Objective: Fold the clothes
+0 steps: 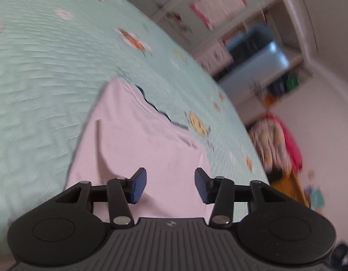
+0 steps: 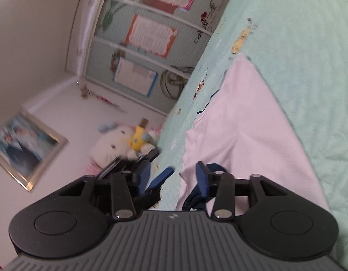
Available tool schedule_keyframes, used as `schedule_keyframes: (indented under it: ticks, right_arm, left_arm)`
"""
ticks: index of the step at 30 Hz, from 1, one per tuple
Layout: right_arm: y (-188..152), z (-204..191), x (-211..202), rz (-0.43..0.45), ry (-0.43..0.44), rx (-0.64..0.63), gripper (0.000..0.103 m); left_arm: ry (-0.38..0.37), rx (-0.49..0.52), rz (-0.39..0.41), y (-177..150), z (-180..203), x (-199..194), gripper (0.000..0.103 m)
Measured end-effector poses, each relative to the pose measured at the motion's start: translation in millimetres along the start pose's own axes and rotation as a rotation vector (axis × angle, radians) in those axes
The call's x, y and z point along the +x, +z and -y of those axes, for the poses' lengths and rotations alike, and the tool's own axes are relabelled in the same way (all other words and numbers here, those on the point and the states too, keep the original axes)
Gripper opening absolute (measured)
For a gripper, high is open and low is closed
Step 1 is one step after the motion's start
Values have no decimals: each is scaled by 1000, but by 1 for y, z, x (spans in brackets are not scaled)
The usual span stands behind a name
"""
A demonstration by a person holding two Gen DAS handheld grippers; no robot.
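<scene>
1. Pink garment (image 1: 138,149) spread on a mint quilted bedspread (image 1: 43,72), seen through motion blur in both views.
2. Dark navy trim (image 1: 156,106) along the garment's far edge, wavy against the bedspread.
3. Small orange and white printed motifs (image 1: 133,39) scattered over the bedspread.
4. Left gripper (image 1: 170,186) over the near part of the garment, jaws partly open with a clear gap between the blue pads (image 1: 139,186).
5. Pink cloth visible between and beyond those pads; cannot tell whether any fold is pinched, and no pad seen pressing on the cloth.
6. Right gripper (image 2: 171,180) at the bed's edge, near the garment's corner, jaws partly open.
7. Right-hand blue pad (image 2: 202,180) of that gripper close against a bunched navy piece of the garment (image 2: 194,199); left-hand pad blurred, with a second blue streak beside it, so contact on that side cannot be told.
8. Garment in the right wrist view (image 2: 253,135) running away from the gripper up the bedspread (image 2: 298,45), its pink edge raised near the pads.
9. Beyond the bed in the right wrist view: wardrobe doors (image 2: 151,52) with framed sheets stuck on, a white plush toy (image 2: 115,144) with a yellow one (image 2: 139,139) on the floor, and a framed picture (image 2: 25,149) leaning on the wall.
10. Beyond the bed in the left wrist view: shelves (image 1: 253,45) and a heap of colourful cloth (image 1: 277,144), all blurred.
</scene>
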State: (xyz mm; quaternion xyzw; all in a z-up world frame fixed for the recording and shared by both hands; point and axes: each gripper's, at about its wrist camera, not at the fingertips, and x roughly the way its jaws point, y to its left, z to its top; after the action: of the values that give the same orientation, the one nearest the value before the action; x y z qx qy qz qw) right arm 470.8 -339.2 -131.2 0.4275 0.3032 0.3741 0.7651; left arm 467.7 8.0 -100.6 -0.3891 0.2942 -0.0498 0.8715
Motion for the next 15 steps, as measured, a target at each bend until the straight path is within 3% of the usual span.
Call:
schedule_keyframes:
  ticks: [3,6,8,9,10,11,15]
  right_arm:
    - [11,-29,35,-93,-88,-124,32]
    - [14,-36,73,-173,-151,-215,32]
    - [4,-19,94,-243,-148,-204,32]
    - [-5,-7,102,-300,-147,-195,31]
    - [-14,4,103,-308,-142,-200,10]
    - [-23,12,98,-284,-136,-214,1]
    - [-21,28,92,-294,-89,-138,0]
  left_arm:
    - [-6,11,-45,16,0,16,35]
    - [-49,31,-146,24,0,42,35]
    - [14,86,-201,26,-5,64,35]
    - [56,120,-208,26,-9,73,28]
    - [77,133,-201,28,-15,78,9]
    - [84,130,-189,31,-21,82,5]
    - [105,120,-135,46,-33,86,4]
